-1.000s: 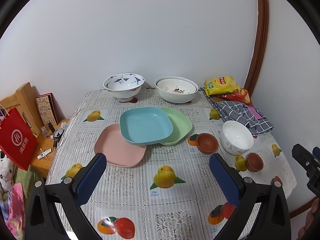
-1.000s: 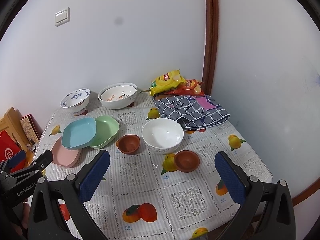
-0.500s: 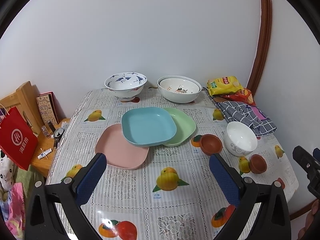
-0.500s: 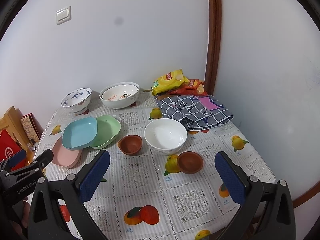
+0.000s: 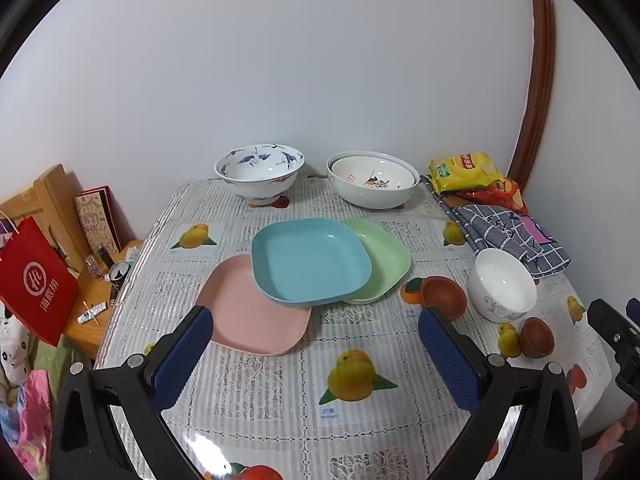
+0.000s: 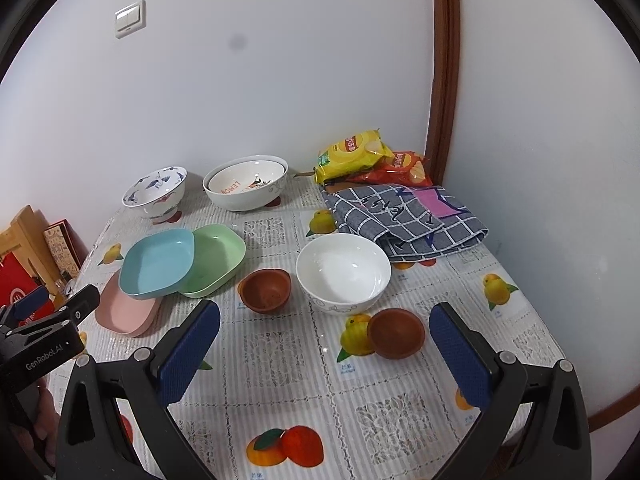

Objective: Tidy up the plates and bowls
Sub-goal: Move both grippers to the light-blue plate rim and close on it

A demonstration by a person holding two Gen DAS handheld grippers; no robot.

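Left wrist view: the open, empty left gripper (image 5: 316, 356) hovers just before the overlapped plates (image 5: 310, 266) mid-counter, nearer them than the equally open, empty right gripper (image 6: 324, 354), which faces the white bowl (image 6: 343, 276) and brown bowls (image 6: 396, 333).

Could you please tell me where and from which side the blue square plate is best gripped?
Grip the blue square plate at its raised near rim, where it overhangs the pink square plate. It lies tilted across the pink plate and the green square plate, so that edge stands off the surface. The open left gripper, coming low from the front, could probably slide one of its jaws under.
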